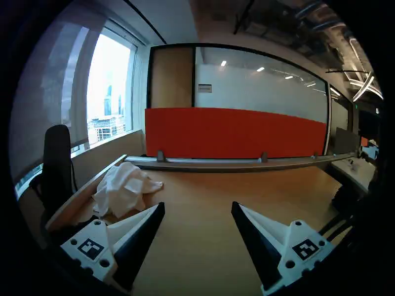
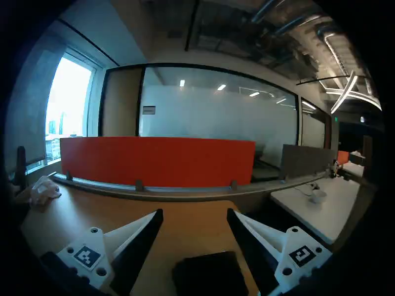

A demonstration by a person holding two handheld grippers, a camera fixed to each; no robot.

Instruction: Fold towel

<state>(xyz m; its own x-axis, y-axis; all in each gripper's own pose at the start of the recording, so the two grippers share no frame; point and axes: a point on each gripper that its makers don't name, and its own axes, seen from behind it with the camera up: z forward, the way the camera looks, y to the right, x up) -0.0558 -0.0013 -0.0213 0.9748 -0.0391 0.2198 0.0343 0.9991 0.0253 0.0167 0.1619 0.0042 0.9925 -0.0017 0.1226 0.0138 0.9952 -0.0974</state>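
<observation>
Office room: window (image 1: 108, 98) on the left, glass wall (image 1: 256, 84) at the back. Wooden desk (image 1: 207, 197) with a red divider (image 1: 232, 133) along its back edge. Towel (image 1: 123, 190) is crumpled near the desk's back-left corner, well apart from both grippers. Left gripper (image 1: 197, 212) is spread wide, holding nothing. Right gripper (image 2: 194, 217) is also wide and empty, with a dark flat object (image 2: 210, 274) below it at the front edge. Wall sign (image 1: 205, 88) is too small to read. Fingers carry square coded tags (image 1: 90, 248).
</observation>
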